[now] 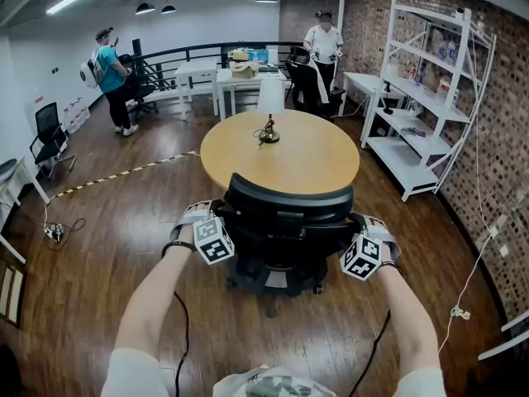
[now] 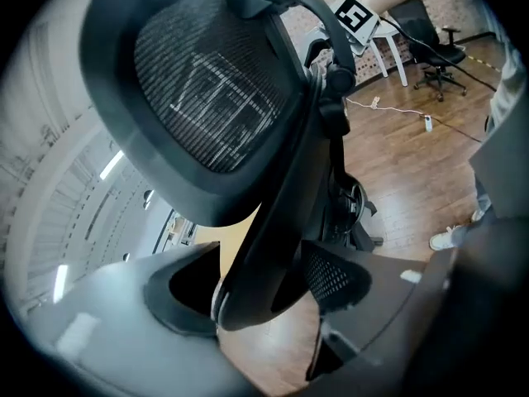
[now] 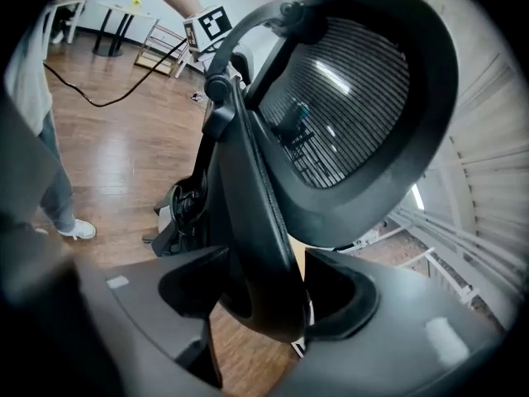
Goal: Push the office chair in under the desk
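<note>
A black mesh-backed office chair (image 1: 285, 213) stands right in front of me, its back toward me and its seat against the near edge of the round wooden desk (image 1: 281, 151). My left gripper (image 1: 220, 218) is at the left edge of the chair's back and my right gripper (image 1: 355, 225) at the right edge. In the left gripper view the chair's back frame (image 2: 273, 222) runs between the jaws of the open left gripper (image 2: 264, 292). The right gripper view shows the same for the open right gripper (image 3: 269, 292), with the frame's edge (image 3: 256, 222) between its jaws.
A small lamp (image 1: 269, 106) stands on the desk. White shelving (image 1: 430, 89) lines the brick wall at right. White tables (image 1: 240, 81) and two people are at the back, another black chair (image 1: 50, 135) at far left. Striped tape (image 1: 124, 172) and cables lie on the wood floor.
</note>
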